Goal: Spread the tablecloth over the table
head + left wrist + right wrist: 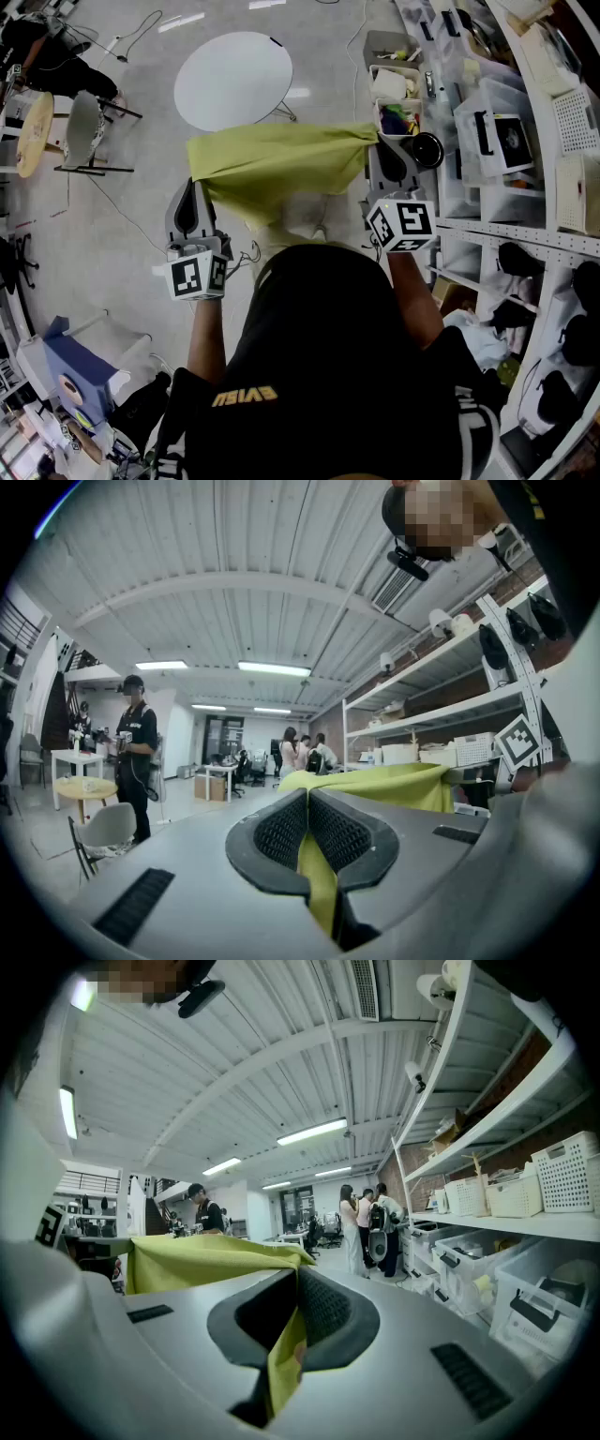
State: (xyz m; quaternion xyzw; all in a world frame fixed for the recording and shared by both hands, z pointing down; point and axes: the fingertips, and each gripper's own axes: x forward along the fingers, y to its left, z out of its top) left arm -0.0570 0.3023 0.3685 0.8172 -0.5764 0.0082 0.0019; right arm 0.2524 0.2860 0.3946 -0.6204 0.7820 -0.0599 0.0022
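A yellow-green tablecloth (272, 169) hangs stretched in the air between my two grippers, sagging in the middle in front of me. My left gripper (193, 184) is shut on its left corner, and a strip of cloth (317, 869) shows pinched between the ribbed pads. My right gripper (381, 142) is shut on the right corner, where a fold of cloth (284, 1354) is held in the jaws. Both grippers point level and away from me. The round white table (234, 80) stands on the floor beyond the cloth, bare and apart from it.
Shelving (525, 141) with plastic bins runs along the right, close to my right gripper. A white chair (82, 131) and a small wooden round table (33, 136) stand at the left. Cables lie on the floor. A person (136, 757) stands at the left, others further back.
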